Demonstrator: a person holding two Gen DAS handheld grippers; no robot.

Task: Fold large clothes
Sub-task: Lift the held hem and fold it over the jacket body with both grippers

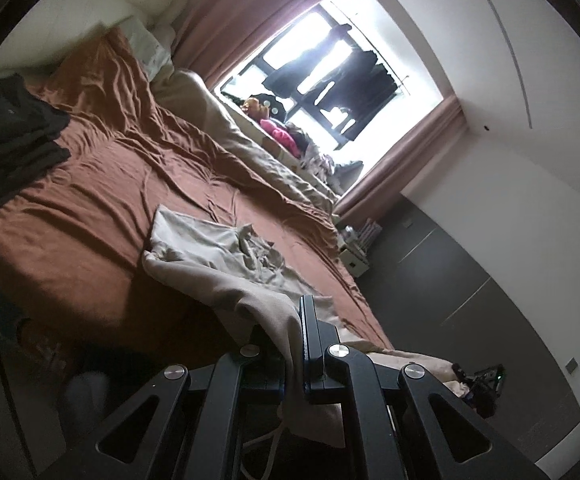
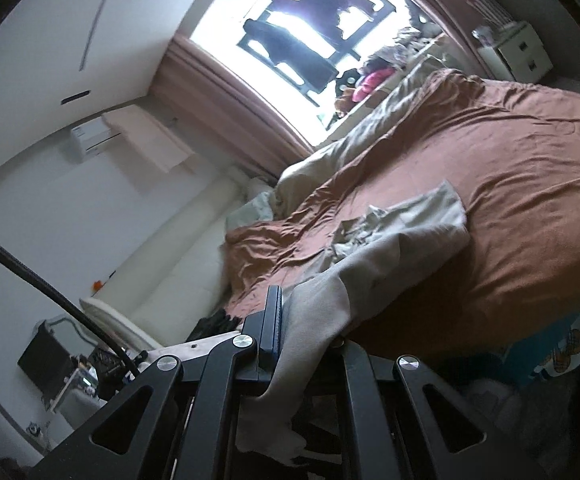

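Beige cloth, a large garment (image 1: 226, 264), is pinched in both sets of jaws. The left gripper (image 1: 294, 320) is closed on one edge, with fabric draping down between its black fingers (image 1: 309, 332). The right gripper (image 2: 290, 312) is likewise clamped on another edge, the cloth falling over its linkage. From both grips the garment stretches away onto the bed (image 1: 90, 208), where its far part lies rumpled on the rust-brown sheet. Dark clothes (image 1: 6, 128) are piled at the bed's edge. Farther off, a pale duvet (image 1: 226, 136) lies along the bed's far side, below the pink curtains (image 1: 250, 24) and the bright window (image 1: 329, 72).
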